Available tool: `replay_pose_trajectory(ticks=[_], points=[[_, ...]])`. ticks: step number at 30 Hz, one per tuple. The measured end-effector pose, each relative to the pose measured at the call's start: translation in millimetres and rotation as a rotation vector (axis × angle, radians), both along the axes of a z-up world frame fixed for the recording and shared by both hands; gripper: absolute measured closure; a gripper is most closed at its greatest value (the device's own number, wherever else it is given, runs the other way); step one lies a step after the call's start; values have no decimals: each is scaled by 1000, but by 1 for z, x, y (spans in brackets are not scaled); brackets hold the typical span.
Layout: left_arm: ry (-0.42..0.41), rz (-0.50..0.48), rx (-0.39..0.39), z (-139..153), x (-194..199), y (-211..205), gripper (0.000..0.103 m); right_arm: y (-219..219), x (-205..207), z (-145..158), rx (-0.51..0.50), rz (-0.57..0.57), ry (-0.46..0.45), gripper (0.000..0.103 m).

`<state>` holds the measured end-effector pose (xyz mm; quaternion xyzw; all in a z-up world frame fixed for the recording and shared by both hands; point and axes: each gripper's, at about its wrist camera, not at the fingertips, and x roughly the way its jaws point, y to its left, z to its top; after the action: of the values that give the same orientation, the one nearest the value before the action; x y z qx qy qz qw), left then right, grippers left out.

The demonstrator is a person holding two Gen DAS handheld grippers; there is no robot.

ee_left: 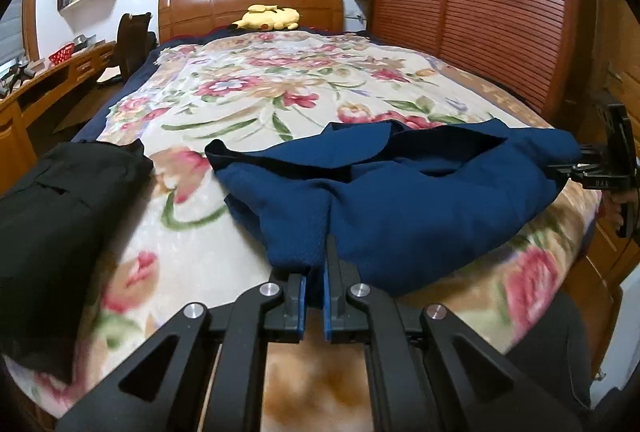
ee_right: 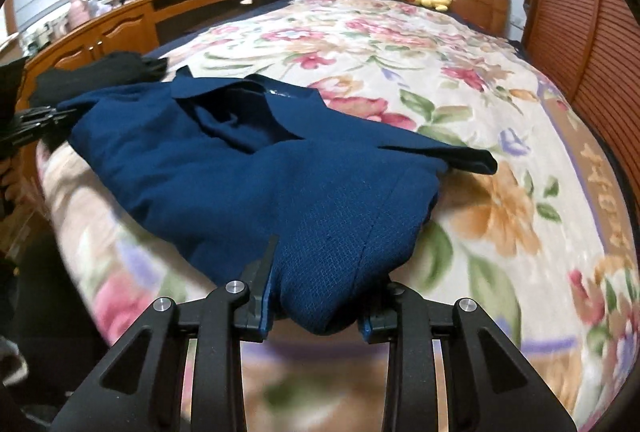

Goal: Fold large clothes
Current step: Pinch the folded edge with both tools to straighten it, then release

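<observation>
While the blue shirt [ee_left: 400, 191] lies bunched rather than flat near the foot of the floral bedspread [ee_left: 280, 87], the fold looks barely begun: collar and a sleeve sit loose on top, no clean crease shows, and squaring it up remains to be done. A dark garment [ee_left: 60, 216] at nine o'clock in the left view seems already folded, though I cannot be sure. The left gripper [ee_left: 316, 296] sits low at six o'clock, pointing up the bed, its jaws nearly together and pinching a thin edge of the shirt's hem. The right gripper [ee_right: 316, 312] also sits at six o'clock of its own view, level with the mattress edge, jaws set wider and clamped around a thick roll of the same cloth. Each tool appears in the other's view, at three and nine o'clock, so the hands hold opposite ends of the shirt.
</observation>
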<state>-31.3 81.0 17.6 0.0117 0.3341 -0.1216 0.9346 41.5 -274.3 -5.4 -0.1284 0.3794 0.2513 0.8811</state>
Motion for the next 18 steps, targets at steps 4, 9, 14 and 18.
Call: replay_pose_trajectory(ticks=[4,9,14,18], points=[[12,23,28,-4,-7,-6,99,-7,-17,-9,-4,-9,14,72],[8,67,41,-9,-8,-9,96,-1,-24,-19,-49,-38,-31,66],[-19,106,48,-7,-16,-11,92,-5,-26,-19,-37,-84,-44,54],[-36,129,90,-6,-21,-12,81,-12,-30,-11,-63,-120,-68,38]])
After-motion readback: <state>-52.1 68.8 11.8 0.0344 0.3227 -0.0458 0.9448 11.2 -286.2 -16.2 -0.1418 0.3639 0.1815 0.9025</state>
